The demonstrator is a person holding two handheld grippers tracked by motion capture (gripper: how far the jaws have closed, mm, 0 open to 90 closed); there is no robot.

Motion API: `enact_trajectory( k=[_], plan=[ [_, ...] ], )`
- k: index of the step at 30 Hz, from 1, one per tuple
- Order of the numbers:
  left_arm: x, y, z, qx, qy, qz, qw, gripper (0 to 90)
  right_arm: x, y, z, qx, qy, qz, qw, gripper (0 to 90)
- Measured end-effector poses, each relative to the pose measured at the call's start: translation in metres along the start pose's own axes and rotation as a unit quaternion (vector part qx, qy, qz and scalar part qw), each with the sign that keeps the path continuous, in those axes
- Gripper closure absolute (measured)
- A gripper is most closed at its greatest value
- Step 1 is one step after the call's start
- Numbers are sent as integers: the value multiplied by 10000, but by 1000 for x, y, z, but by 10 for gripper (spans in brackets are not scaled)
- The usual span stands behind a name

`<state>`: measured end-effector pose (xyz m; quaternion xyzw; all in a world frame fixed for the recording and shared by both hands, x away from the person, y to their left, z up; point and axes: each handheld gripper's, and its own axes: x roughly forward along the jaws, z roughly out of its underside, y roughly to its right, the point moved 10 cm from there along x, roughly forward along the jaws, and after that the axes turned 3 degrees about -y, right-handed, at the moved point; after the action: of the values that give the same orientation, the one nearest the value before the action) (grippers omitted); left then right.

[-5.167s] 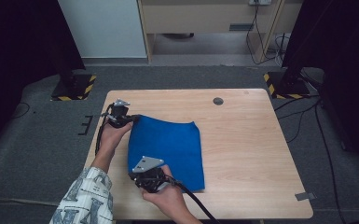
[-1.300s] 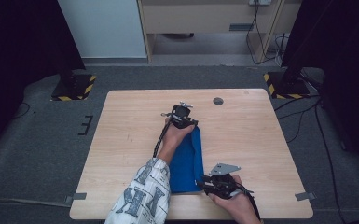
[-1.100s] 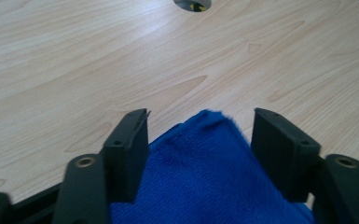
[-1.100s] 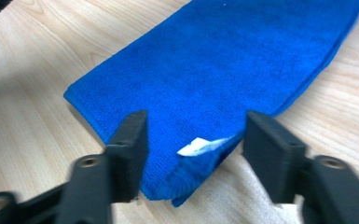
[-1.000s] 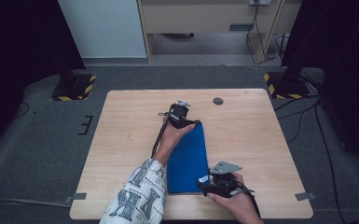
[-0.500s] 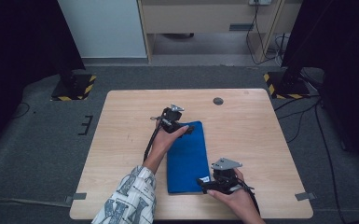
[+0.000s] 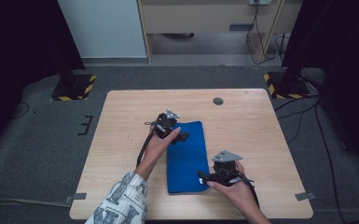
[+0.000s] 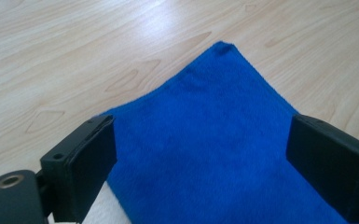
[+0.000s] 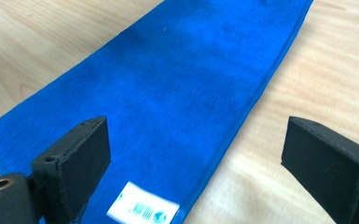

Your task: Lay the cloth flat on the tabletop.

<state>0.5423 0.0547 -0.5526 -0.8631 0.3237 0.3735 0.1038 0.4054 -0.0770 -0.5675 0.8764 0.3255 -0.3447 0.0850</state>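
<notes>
1. Left claw (image 7: 181, 136): jaws stand wide apart and have just been opening; nothing is gripped. In the left gripper view the blue towel (image 8: 224, 154) is seen flat beneath and between the jaws, not pinched.
2. Right claw (image 7: 204, 176): jaws likewise spread wide, just been opening, nothing clamped. In the right gripper view the towel's long edge and its white label (image 9: 142, 208) are seen under the left-hand jaw; bare wood lies under the other jaw.
3. Blue towel (image 7: 186, 156): laid flat on the desk (image 7: 121, 121) as a narrow folded strip, roughly mid-desk, the far end by the left claw and the near end by the right claw.
4. Done, as judged: one lengthwise fold is made and both corners are released; edges look fairly well lined up.
5. Left, as judged: a further fold across the strip is probably wanted, so the ends must be re-gripped; any smoothing cannot be ruled out.
6. Beyond: a small dark round disc (image 7: 218, 101) sits at the desk's far edge, well apart from the towel.
</notes>
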Motion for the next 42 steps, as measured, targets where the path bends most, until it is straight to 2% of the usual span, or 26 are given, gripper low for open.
enact_trajectory(
  k=[8,11,15,17,23,24,27,30,32,37,42],
  plan=[
    [-15,-21,8,-126,98,-113,9998,81,13,6,-16,-78,31,-172,9998,96],
    [-23,-24,15,-132,84,-143,9998,81,18,8,-21,-142,-14,-175,9997,133],
    [-35,-28,21,-211,198,-198,9994,81,20,14,-32,-181,-8,-140,9997,167],
    [-38,-30,22,-264,241,-180,9992,81,21,17,-37,-105,4,-145,9998,190],
    [-37,-37,21,-380,320,-196,9986,74,32,29,-46,-95,-155,-99,9998,212],
    [-37,-38,20,-343,303,-189,9988,68,34,32,-48,-81,-177,-81,9998,218],
    [-37,-37,20,-359,298,-179,9987,65,39,39,-52,-65,-170,-45,9998,236],
    [-38,-38,21,-374,283,-177,9987,65,42,45,-58,51,-119,-31,9999,266],
    [-38,-40,21,-405,280,-187,9986,65,43,49,-63,20,-107,0,9999,284],
    [-40,-47,18,-506,302,-224,9980,65,46,53,-77,-88,-196,32,9998,297],
    [-40,-52,16,-585,352,-229,9974,65,51,54,-91,-68,-210,17,9998,297]
  ],
)
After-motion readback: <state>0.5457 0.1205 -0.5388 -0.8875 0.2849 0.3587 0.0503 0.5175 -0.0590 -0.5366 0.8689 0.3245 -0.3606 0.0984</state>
